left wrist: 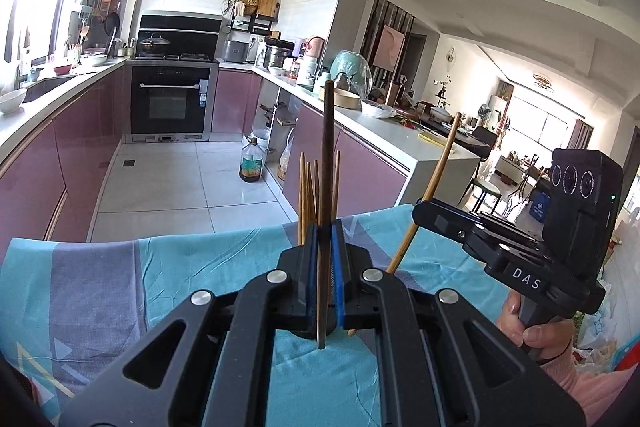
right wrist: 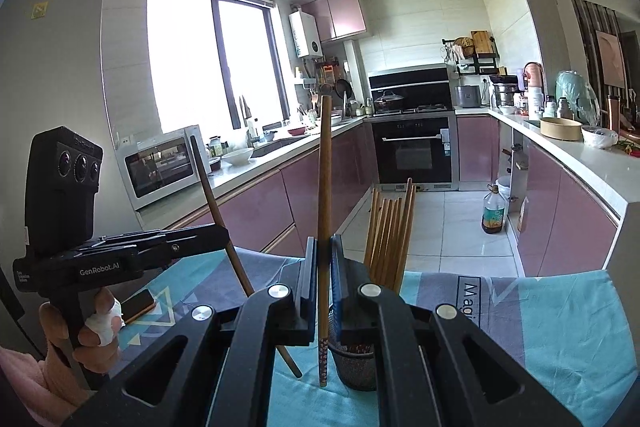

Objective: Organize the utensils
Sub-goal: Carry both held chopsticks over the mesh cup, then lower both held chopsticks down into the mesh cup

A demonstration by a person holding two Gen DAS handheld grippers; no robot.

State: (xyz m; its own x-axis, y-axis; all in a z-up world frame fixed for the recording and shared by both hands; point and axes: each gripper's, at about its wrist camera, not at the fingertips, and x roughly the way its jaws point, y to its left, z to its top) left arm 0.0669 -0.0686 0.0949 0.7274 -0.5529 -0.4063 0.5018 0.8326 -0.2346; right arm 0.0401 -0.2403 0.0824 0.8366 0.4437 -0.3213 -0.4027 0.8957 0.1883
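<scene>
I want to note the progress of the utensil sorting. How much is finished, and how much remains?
Done: several chopsticks already stand in the mesh holder on the blue cloth. In hand: the left gripper is shut on a dark chopstick, and the right gripper is shut on a brown chopstick, both upright. Left: both must go into the holder. No other loose utensils are visible.

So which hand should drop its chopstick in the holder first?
Probably the right. The right gripper holds its chopstick upright, right beside the mesh holder with the other chopsticks. The left gripper holds its dark chopstick tilted, farther from the holder.
</scene>
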